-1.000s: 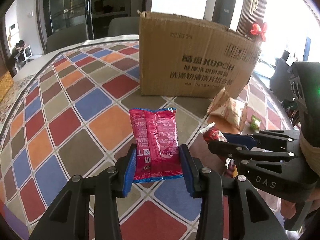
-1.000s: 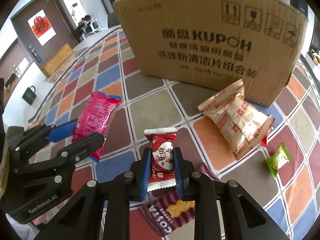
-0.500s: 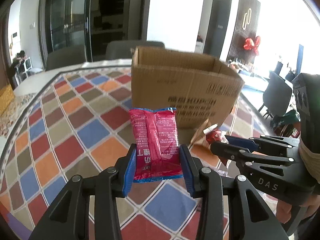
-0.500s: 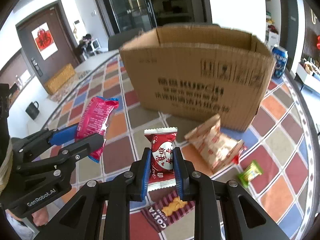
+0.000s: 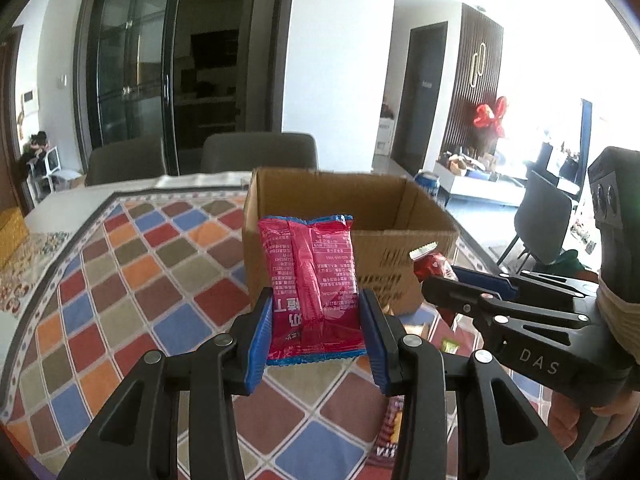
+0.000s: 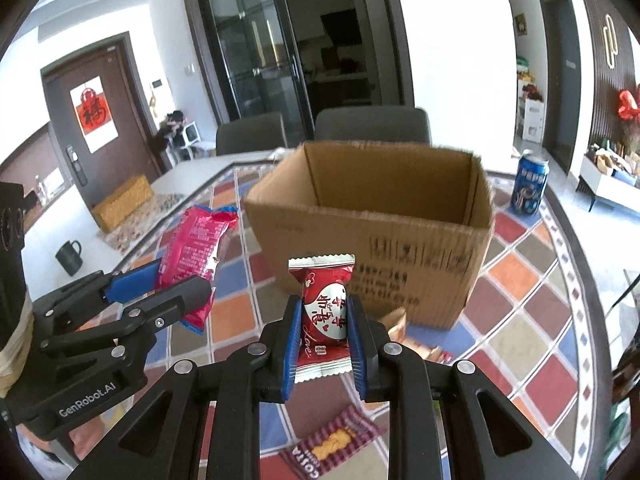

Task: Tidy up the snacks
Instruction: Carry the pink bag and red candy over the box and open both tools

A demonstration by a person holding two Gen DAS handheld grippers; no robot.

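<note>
My left gripper (image 5: pixel 316 332) is shut on a pink snack packet (image 5: pixel 312 280) and holds it upright in the air, in front of the open cardboard box (image 5: pixel 404 240). My right gripper (image 6: pixel 324 340) is shut on a small red candy packet (image 6: pixel 324 312), also raised before the box (image 6: pixel 420 264). In the right wrist view the left gripper (image 6: pixel 160 292) with the pink packet (image 6: pixel 196 252) shows at the left. In the left wrist view the right gripper (image 5: pixel 448 280) with the red packet (image 5: pixel 430 264) shows at the right. The box's inside bottom is hidden.
The table has a colourful diamond-patterned cloth (image 6: pixel 532 340). A Costa biscuit packet (image 6: pixel 332 444) and a beige snack packet (image 6: pixel 412 340) lie below the grippers. A blue can (image 6: pixel 531 187) stands right of the box. Chairs (image 6: pixel 372 124) stand behind the table.
Both grippers have lifted with their packets, so the box now appears lower and its open top shows. The snacks on the table have dropped toward the bottom of the views.
</note>
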